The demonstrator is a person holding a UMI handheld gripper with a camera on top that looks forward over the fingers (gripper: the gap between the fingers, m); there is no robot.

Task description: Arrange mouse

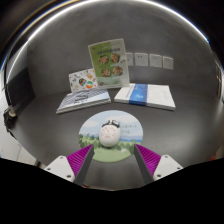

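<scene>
A small white mouse (110,129) lies on a round mouse mat (124,146) with a green and blue landscape print, on a dark grey table (45,130). My gripper (112,157) is open and empty. Its two fingers with purple pads (80,158) stand wide apart on either side of the mat's near edge. The mouse sits just ahead of the fingers, roughly midway between them, with clear gaps on both sides.
Beyond the mat, a thin booklet (84,100) lies to the left and a white and blue book (146,95) to the right. Two upright printed cards (108,59) lean at the back against the wall. Wall sockets (148,60) are behind.
</scene>
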